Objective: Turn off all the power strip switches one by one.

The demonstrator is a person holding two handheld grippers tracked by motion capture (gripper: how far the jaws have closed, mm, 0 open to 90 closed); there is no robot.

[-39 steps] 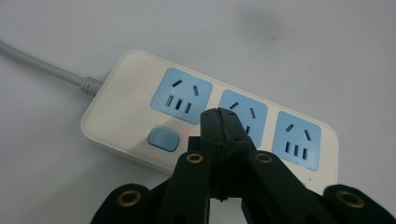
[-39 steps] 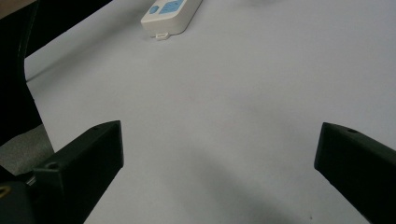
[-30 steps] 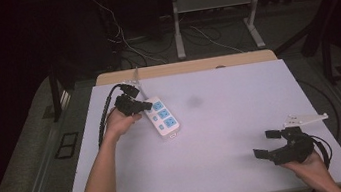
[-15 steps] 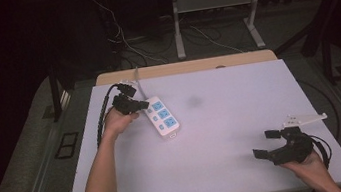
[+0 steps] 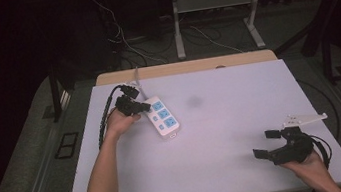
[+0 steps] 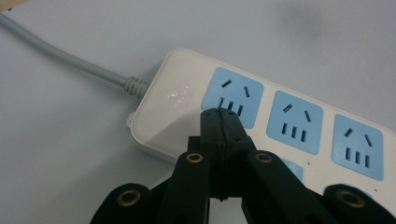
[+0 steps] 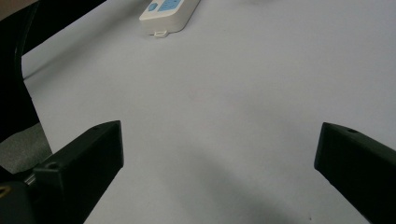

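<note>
High view: one white plastic power strip [image 5: 162,119] with three blue sockets lies on the matte white table [image 5: 229,168]; dark floor surrounds.

Left gripper view: left gripper [image 6: 223,116], jaws closed empty, over the strip's cable end.

Right gripper view: right gripper [image 7: 219,154], jaws wide apart, well apart from the strip.

Your left gripper [image 5: 146,107] has crept slightly toward the upper left of the frame, along the power strip [image 5: 163,117], fingers pressed together.
</note>
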